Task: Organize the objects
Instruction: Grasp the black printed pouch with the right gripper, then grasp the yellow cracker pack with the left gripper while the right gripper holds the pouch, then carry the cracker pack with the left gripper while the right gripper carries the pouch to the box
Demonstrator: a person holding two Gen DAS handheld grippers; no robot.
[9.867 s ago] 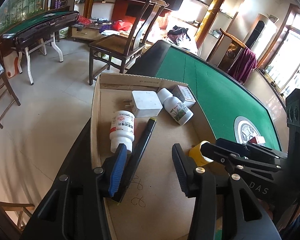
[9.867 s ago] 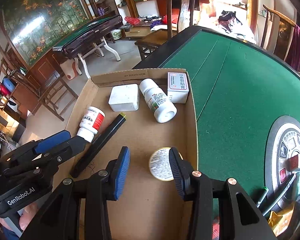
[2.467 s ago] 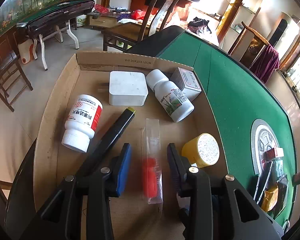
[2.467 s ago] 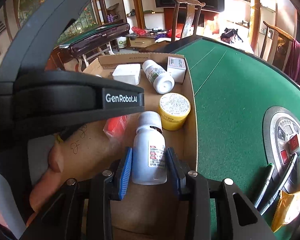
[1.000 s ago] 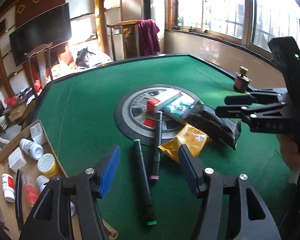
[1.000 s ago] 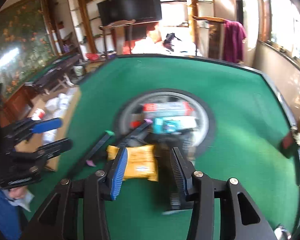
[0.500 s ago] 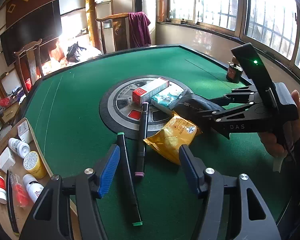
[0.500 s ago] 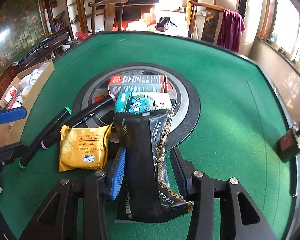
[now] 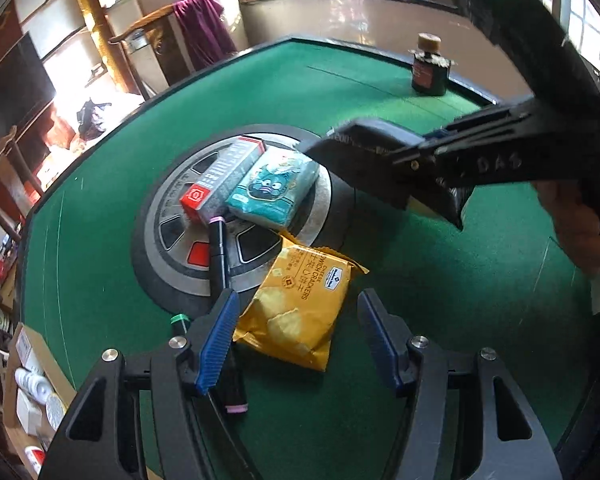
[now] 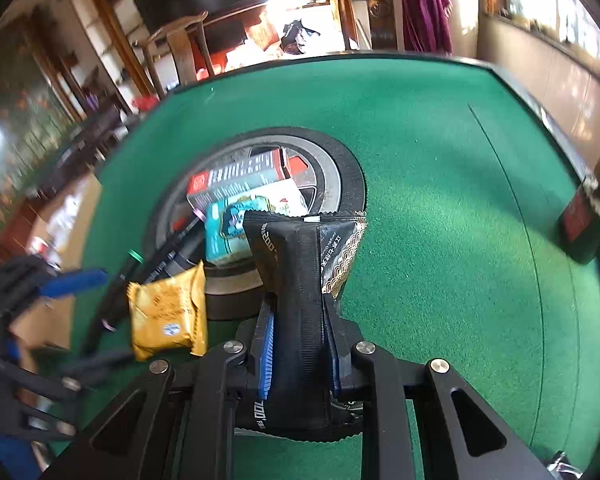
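While right gripper closes on black packet, left gripper open (empty), green felt table, wooden chairs.

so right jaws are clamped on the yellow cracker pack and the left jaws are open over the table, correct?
Not quite. The right gripper has its jaws closing on the black snack packet, as the right wrist view shows. The yellow cracker pack lies loose on the green table. The left gripper is open over the table, as you said, with nothing pinched.
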